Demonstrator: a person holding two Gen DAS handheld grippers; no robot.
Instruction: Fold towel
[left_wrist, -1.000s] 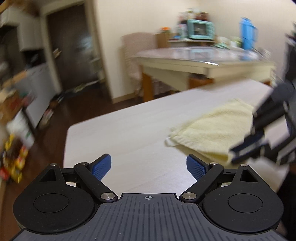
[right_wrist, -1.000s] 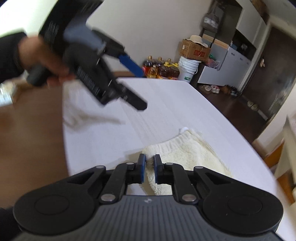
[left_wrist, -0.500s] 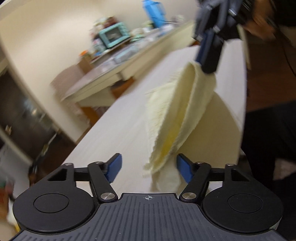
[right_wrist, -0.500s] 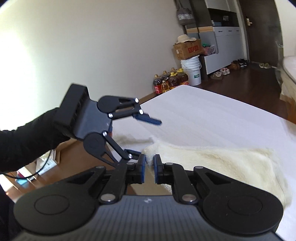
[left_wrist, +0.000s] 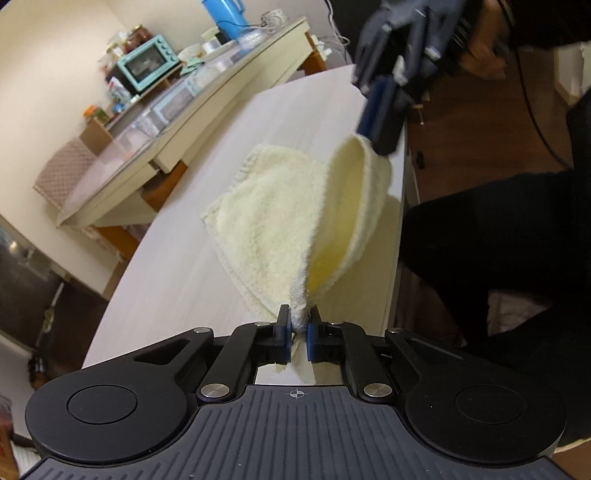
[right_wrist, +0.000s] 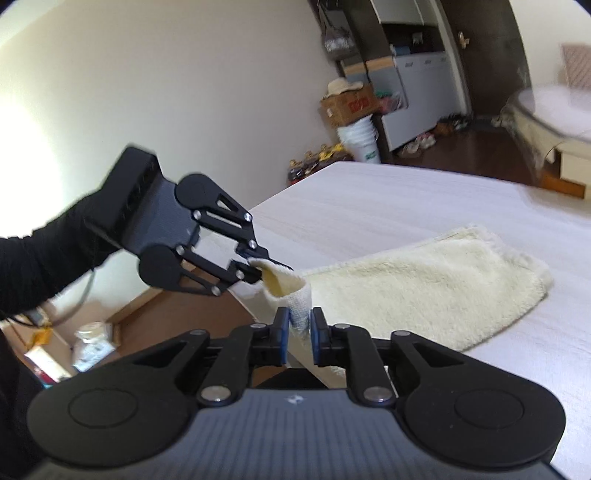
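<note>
A pale yellow towel (left_wrist: 273, 206) (right_wrist: 424, 288) lies folded on the white table (left_wrist: 177, 280) (right_wrist: 388, 195), its near edge lifted off the top and strung between both grippers. My left gripper (left_wrist: 297, 328) (right_wrist: 258, 267) is shut on one corner of that edge. My right gripper (right_wrist: 298, 325) (left_wrist: 380, 133) has the other corner between its blue pads. Its jaws are opening slightly, and the cloth still fills the gap and hangs from them. The raised edge curls open, showing a yellower inner side.
The table's edge runs close beside both grippers, with a person's dark clothing (left_wrist: 498, 240) past it. A second table with a teal oven (left_wrist: 147, 66) and a chair (left_wrist: 64, 170) stands beyond. A white bucket (right_wrist: 360, 142), box (right_wrist: 349, 103) and bottles (right_wrist: 317, 158) sit by the wall.
My left gripper swung in from open and closed on the towel's near corner. My right gripper raised its corner off the table, and the gap between its pads has widened a little.
</note>
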